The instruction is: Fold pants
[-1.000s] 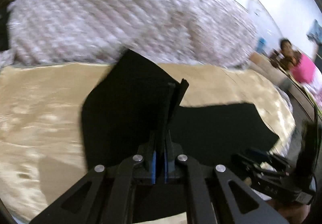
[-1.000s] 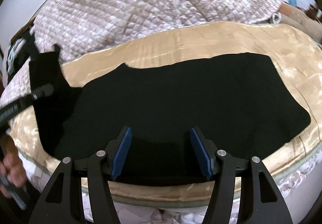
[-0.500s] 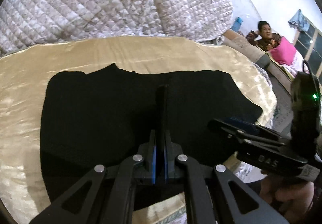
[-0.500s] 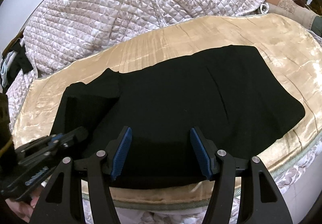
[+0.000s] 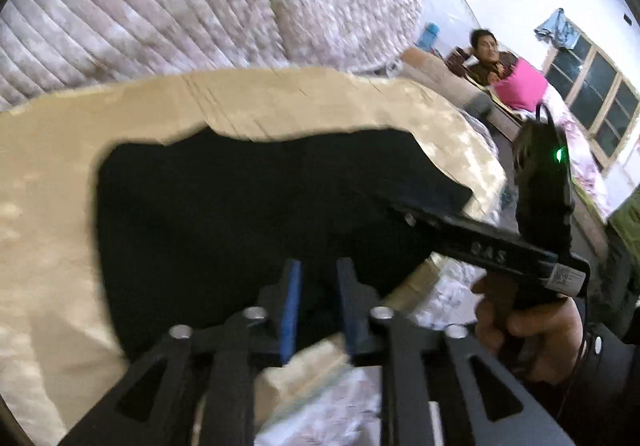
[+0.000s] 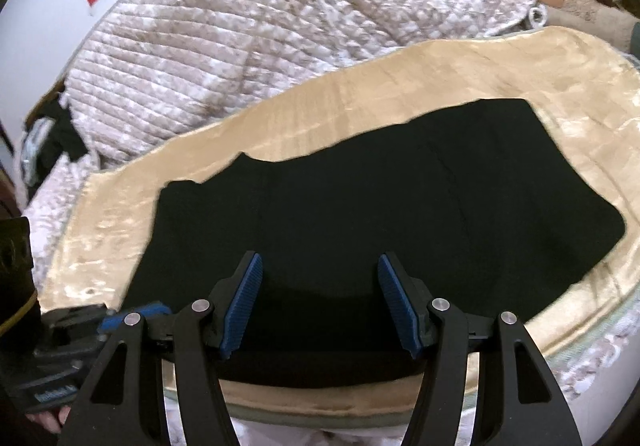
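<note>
Only leftward, a seated person (image 5: 490, 57).

- Pants (image 6: 360, 213) lie flat on the blanket (image 6: 400, 85), which covers the near part of the bed.
- Quilt (image 6: 280, 17) heaped behind the pants, at the blanket's far edge.
- Right gripper (image 6: 320, 302) over the pants' near edge; nothing between its fingers (image 6: 244, 298).
- Left gripper (image 5: 318, 306) at the pants' near left corner; its jaws have just been opening, off the cloth.
- Seated person (image 5: 496, 61) beyond the pants' right end, off the bed.
</note>
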Demonstrator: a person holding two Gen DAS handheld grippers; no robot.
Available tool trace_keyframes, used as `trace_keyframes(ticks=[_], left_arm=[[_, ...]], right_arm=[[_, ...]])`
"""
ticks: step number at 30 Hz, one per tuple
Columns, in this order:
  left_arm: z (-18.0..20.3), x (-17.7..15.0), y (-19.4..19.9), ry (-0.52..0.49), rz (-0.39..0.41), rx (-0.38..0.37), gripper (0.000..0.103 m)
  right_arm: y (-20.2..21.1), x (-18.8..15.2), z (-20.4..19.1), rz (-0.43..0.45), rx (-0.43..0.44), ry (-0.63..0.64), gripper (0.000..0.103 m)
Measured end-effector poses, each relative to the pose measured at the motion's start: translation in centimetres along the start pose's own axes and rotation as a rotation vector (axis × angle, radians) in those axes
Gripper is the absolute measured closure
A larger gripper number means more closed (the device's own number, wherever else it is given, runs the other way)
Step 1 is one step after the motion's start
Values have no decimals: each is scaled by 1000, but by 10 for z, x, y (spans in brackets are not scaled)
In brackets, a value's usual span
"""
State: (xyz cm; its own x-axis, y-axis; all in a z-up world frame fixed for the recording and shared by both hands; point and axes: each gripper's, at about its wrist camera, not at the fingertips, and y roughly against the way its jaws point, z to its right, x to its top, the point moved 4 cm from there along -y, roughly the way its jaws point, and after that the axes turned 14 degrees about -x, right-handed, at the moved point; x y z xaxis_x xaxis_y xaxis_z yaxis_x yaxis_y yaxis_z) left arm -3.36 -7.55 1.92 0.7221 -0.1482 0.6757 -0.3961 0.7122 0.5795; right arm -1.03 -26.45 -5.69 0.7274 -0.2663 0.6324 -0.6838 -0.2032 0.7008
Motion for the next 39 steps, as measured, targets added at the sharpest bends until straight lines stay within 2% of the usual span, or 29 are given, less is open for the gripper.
trace_keyframes(ticks=[5, 9, 12, 14, 16, 18, 19, 20, 22, 24, 27, 31, 35, 39], left_arm=[[-54, 26, 18, 36, 50, 212, 69], [-90, 22, 23, 141, 82, 238, 69], [-103, 17, 23, 178, 72, 256, 69], [-106, 18, 26, 188, 81, 259, 69], [-107, 19, 29, 191, 90, 263, 69], [-105, 19, 30, 187, 94, 267, 69], [-104, 18, 30, 184, 94, 268, 69], [-104, 17, 30, 183, 94, 268, 69], [-104, 17, 30, 182, 92, 270, 69], [-104, 16, 32, 183, 95, 276, 69], [-105, 16, 34, 183, 101, 276, 69], [-104, 15, 29, 178, 85, 266, 69], [-97, 14, 24, 156, 75, 251, 69], [-88, 14, 21, 139, 78, 219, 69]], right_arm=[[-29, 9, -19, -93, 133, 5, 42], [-60, 16, -30, -157, 160, 39, 42], [-70, 19, -38, -165, 190, 31, 44], [-75, 16, -45, -200, 234, 13, 54], [-81, 15, -50, -205, 226, 25, 60], [-85, 17, -48, -216, 221, 0, 74], [-89, 17, -44, -235, 224, -35, 88], [-91, 17, -40, -250, 233, -67, 95], [-86, 17, -40, -245, 249, -84, 99], [-69, 20, -43, -192, 253, -70, 99], [-52, 21, -31, -132, 224, -94, 99], [-69, 7, -15, -203, 143, -124, 99], [-58, 11, -15, -169, 128, -116, 96], [-44, 16, -6, -119, 18, -91, 92]])
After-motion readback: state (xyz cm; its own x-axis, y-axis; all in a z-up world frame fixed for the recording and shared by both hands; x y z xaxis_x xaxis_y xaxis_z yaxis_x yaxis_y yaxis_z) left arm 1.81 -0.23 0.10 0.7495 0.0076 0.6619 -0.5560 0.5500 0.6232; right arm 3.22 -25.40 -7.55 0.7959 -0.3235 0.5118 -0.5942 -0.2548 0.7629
